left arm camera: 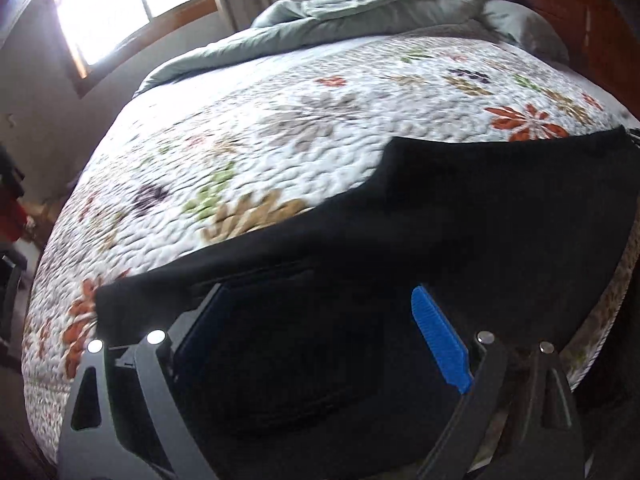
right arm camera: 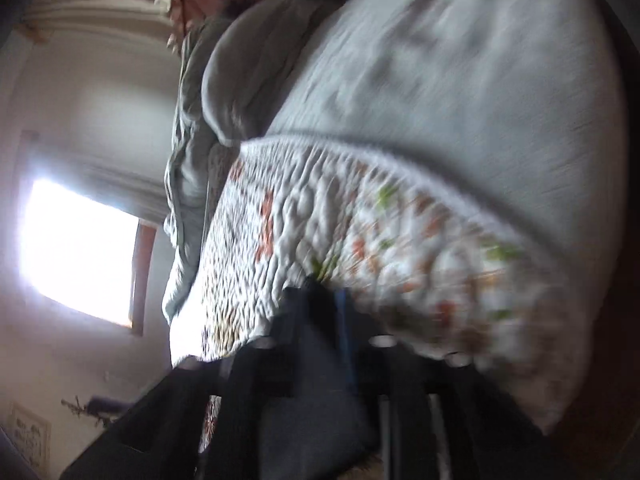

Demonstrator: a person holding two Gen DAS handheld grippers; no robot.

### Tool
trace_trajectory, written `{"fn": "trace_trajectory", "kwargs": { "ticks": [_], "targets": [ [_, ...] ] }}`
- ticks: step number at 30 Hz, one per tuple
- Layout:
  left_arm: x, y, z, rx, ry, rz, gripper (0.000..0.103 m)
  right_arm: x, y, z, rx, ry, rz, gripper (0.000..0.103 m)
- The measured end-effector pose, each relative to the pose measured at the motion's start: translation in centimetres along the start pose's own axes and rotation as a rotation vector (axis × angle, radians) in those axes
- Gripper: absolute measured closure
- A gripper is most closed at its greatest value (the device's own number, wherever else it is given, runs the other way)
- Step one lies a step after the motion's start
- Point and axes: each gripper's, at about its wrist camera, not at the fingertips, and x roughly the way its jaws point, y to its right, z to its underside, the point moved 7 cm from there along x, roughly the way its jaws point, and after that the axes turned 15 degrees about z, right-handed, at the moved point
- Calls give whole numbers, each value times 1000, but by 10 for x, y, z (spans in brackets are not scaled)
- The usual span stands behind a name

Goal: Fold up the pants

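Note:
Black pants lie spread over the near part of a floral quilt on a bed. My left gripper hovers just above them, wide open; its blue pads stand apart with only cloth beneath. The pants' far right corner is pulled up into a taut edge. The right wrist view is blurred and rolled sideways. In it my right gripper has its jaws close together, with dark pants cloth bunched between them and trailing back toward the camera.
A grey-green comforter is heaped at the far end by a wooden headboard. A bright window is on the left wall. In the right wrist view the quilt meets a grey sheet.

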Motion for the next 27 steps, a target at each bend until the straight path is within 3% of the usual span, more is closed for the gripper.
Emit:
{"fn": "trace_trajectory", "kwargs": {
  "ticks": [1,4,5,10,17,22,27],
  "targets": [
    [-5,-9,3,-16,8,-20,12,-11,7,1,19,10,-16,71],
    [-23,-37,12,-96,41,-51,11,-34,31,22,62,3,-47,50],
    [-27,-47,16,-126,47,-62,11,-39,39,31,80,4,-58,48],
    [-28,-68,31,-213,24,-59,10,-35,44,69,96,-47,-141,47],
    [-24,-85,38,-336,40,18,10,-23,38,68,129,-46,-189,45],
    [-19,-85,40,-347,29,20,10,-15,11,66,86,-70,-230,46],
    [-20,-85,40,-349,36,19,9,-4,14,73,97,-68,-231,48]
  ]
}}
